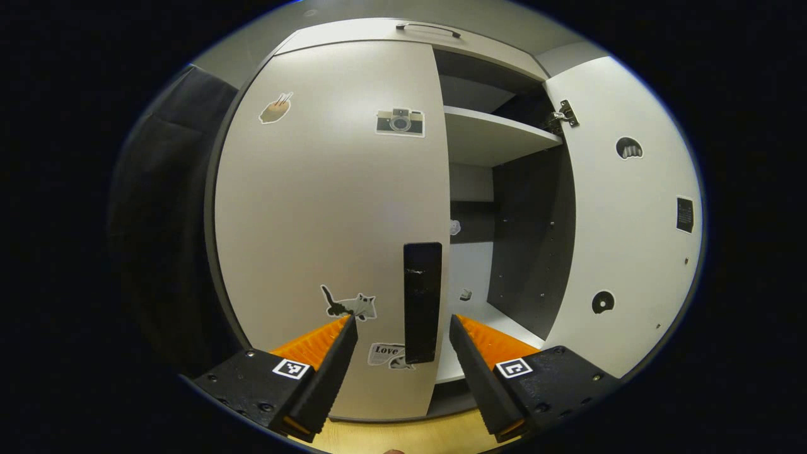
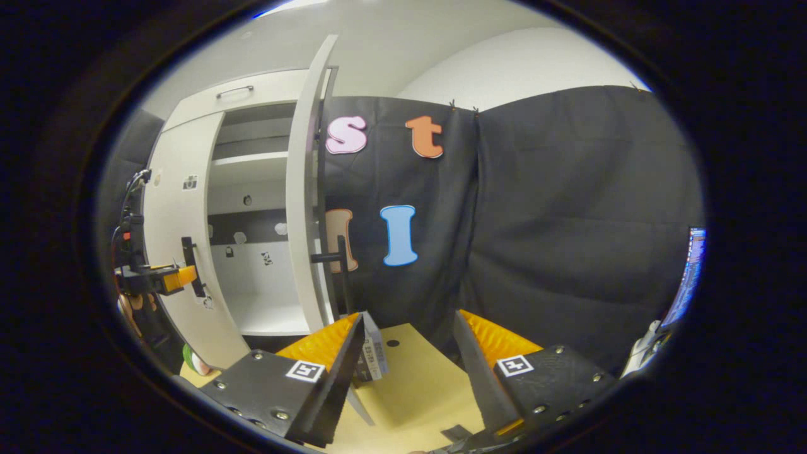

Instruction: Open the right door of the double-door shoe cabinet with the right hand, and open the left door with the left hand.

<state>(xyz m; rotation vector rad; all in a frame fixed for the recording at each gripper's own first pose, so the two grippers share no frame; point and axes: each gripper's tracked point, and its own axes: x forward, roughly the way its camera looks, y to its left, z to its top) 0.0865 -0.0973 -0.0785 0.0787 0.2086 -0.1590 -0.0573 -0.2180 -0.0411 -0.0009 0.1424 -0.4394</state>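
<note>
The shoe cabinet's right door [image 1: 624,214] stands swung wide open, while the left door [image 1: 328,214] is closed. The left tool [image 1: 403,328] is spread apart around the left door's black handle [image 1: 422,302], not gripping. The right tool [image 2: 408,325] hangs apart over the wooden counter [image 2: 416,384].

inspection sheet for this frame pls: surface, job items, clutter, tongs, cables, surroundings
Surface: light wooden floor panel, bare where seen.
Job's things: left door shut, black handle between the left tongs' fingers, not gripped; right door swung open; shelf bare.
Clutter: small card standing on the panel; stickers on both doors.
Tongs: left tongs open, lined up on the handle; right tongs open, holding nothing, away from the cabinet.
Cables: wires above the left tongs, seen in the right gripper view.
Surroundings: black cloth wall; screen edge at far right.
</note>
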